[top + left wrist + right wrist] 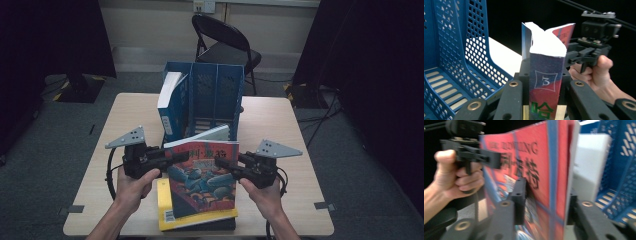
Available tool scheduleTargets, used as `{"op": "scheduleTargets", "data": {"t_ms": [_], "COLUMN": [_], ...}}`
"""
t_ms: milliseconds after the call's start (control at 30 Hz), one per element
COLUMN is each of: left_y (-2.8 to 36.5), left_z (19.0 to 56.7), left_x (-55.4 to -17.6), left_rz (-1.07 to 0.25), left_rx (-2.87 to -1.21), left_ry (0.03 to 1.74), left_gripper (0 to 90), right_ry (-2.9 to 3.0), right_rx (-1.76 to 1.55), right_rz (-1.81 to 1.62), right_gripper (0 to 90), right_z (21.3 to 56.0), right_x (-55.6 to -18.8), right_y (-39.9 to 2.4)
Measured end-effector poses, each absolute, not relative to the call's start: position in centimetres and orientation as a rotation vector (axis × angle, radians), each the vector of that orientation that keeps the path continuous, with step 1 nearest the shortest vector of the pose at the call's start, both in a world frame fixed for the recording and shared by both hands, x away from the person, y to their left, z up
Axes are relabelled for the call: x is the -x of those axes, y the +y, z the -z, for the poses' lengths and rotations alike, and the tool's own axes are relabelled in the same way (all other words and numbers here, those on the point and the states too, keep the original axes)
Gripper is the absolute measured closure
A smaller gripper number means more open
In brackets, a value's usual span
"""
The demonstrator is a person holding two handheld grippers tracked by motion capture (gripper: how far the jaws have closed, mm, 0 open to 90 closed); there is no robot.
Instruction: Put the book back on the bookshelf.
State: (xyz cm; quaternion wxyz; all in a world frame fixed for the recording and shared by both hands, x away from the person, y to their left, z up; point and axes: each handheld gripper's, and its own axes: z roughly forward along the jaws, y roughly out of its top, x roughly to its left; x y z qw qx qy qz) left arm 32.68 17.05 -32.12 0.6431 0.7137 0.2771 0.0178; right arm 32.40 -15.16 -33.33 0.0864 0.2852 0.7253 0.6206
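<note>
Standing upright between the two hands, the red-and-blue book (pixel 202 175) hides most of the yellow book (pixel 165 210) lying flat beneath it, and the dark thing under that pile at 6 o'clock is too cut off to name. The left hand-held gripper (pixel 177 156) clamps the book's spine edge; in the left gripper view the jaws press on both sides of the spine, low in the frame. The right hand-held gripper (pixel 225 164) has the book's fore-edge between its jaws. No earlier frame is at hand, and the right gripper view is smeared, so I cannot tell whether its pads still press the covers. The blue file rack (pixel 215 95) stands at 12 o'clock just behind the book, with a blue-covered volume (pixel 171 102) in its left compartment. Its two other slots stand open toward the person. A white-edged book (pixel 210 135) leans at the rack's mouth, partly masked. Bare table (pixel 130 115) lies at 9 and 3 o'clock, out to both side edges.
</note>
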Motion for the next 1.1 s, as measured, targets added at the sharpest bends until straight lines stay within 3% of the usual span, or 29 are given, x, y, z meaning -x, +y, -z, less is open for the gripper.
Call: {"op": "scheduleTargets", "data": {"t_ms": [200,567,633,700,900,1100], "left_y": [17.8,17.6,17.7,17.8,17.4,16.1], "left_z": [32.4,32.1,32.2,32.3,33.0,34.2], "left_x": [-31.9,-30.5,-30.4,-30.4,-30.1,-29.7], "left_rz": [-0.053,-0.055,-0.044,-0.047,-0.082,-0.089], "left_rx": [-1.618,-1.637,-1.631,-1.628,-1.637,-1.701], "left_ry": [0.618,0.533,0.523,0.526,0.567,0.582], "left_gripper": [73.7,73.4,73.4,73.2,72.5,70.9], "right_ry": [2.119,2.245,2.274,2.322,2.31,2.297], "right_rx": [-0.905,-0.856,-0.804,-0.783,-0.77,-0.747], "right_rz": [-1.749,-1.88,-1.919,-1.942,-1.899,-1.913], "right_gripper": [41.5,25.1,29.0,26.3,40.1,42.4], "right_z": [34.0,36.1,36.2,36.3,36.1,36.0], "right_x": [-32.4,-34.8,-34.9,-35.2,-34.6,-34.0], "right_y": [-16.6,-15.7,-15.4,-14.9,-15.0,-15.6]}}
